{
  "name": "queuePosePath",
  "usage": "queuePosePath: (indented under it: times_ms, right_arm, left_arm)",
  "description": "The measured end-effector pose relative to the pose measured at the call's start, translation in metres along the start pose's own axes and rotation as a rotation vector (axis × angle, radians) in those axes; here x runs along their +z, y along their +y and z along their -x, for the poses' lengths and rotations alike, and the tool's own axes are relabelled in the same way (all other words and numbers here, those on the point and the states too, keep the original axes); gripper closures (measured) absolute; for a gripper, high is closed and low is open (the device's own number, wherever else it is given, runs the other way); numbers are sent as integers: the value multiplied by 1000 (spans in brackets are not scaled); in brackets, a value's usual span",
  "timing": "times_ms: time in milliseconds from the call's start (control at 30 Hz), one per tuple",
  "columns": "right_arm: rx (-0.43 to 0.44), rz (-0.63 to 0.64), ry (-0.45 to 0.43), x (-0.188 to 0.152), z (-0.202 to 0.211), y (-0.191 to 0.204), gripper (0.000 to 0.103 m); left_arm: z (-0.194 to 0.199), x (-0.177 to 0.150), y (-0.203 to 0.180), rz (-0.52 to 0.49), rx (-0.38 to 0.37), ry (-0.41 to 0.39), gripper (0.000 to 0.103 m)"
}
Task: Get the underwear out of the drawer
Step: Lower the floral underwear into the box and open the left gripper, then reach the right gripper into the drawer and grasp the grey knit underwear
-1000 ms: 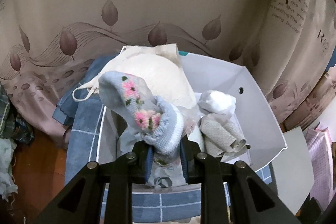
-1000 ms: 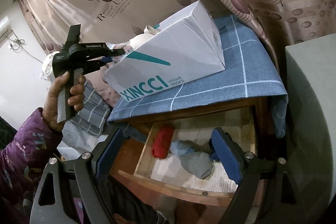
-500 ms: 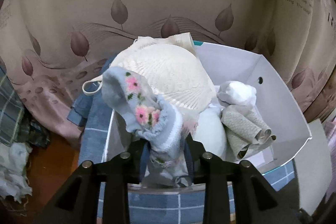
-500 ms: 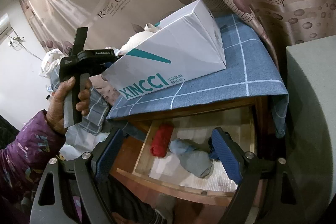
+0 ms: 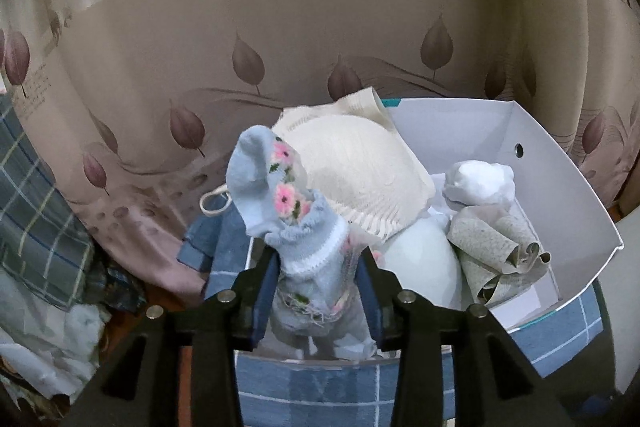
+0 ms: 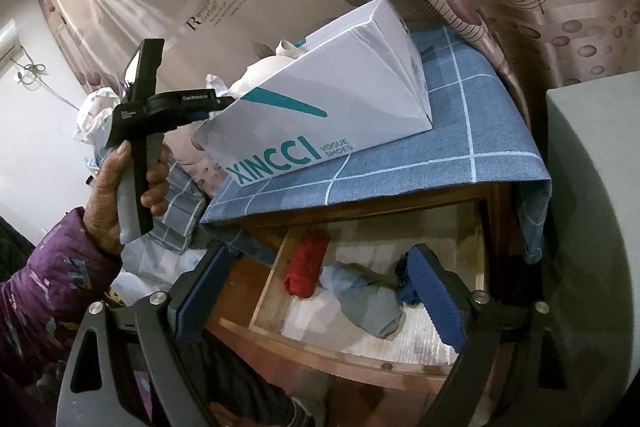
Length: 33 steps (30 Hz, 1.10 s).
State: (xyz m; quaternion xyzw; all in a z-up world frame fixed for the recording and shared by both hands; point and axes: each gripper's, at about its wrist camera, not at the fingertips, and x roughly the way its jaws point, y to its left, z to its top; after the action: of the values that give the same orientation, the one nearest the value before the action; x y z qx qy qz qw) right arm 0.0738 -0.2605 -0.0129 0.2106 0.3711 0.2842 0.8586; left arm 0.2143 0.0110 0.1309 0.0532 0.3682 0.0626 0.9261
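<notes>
Snagging is the likeliest trouble: the left gripper (image 5: 316, 291), its jaws just having been opening, has the blue flowered garment (image 5: 296, 227) standing loose between the pads over the near wall of the white shoebox (image 5: 560, 195), and the knit could cling to a pad or slump outside onto the blue checked cloth (image 5: 312, 391) as the gripper draws back. The box is already crowded: a cream bra (image 5: 352, 163) fills the back, with a grey rolled piece (image 5: 492, 247) and a white bundle (image 5: 480, 181) to the right, so little room remains.

Below the cloth-covered top, the open wooden drawer (image 6: 320, 343) holds a red roll (image 6: 306, 271), a grey-blue bundle (image 6: 368, 303) and a dark blue piece (image 6: 404, 293). The right gripper (image 6: 320, 299) hangs spread wide above them, gripping nothing. The box overhangs nothing in its way; the drawer's front rail is the only obstacle.
</notes>
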Motion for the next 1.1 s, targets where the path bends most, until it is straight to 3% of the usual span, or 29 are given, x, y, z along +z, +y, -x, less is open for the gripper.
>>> queuePosePath:
  times_ms: [167,567,733,933,1100]
  right_arm:
    - [-5,3,3,0,-1,1,14]
    - [-10,11,13,-1,-4,3,13]
    - [-12,26,20,-1,-5,5,12]
    - [-30,71,50,-5,-12,13,12]
    - [-53,134,99,-10,-23,22,12]
  left_arm:
    - [12,4,1,-5,30,-50,58]
    - [32,11,-5,-34,-5,-115,52]
    - [39,15,6,15,-89,-115,52]
    - [47,17,30,103,-274,-82,51]
    - [67,-1,61,190,-383,-97,51]
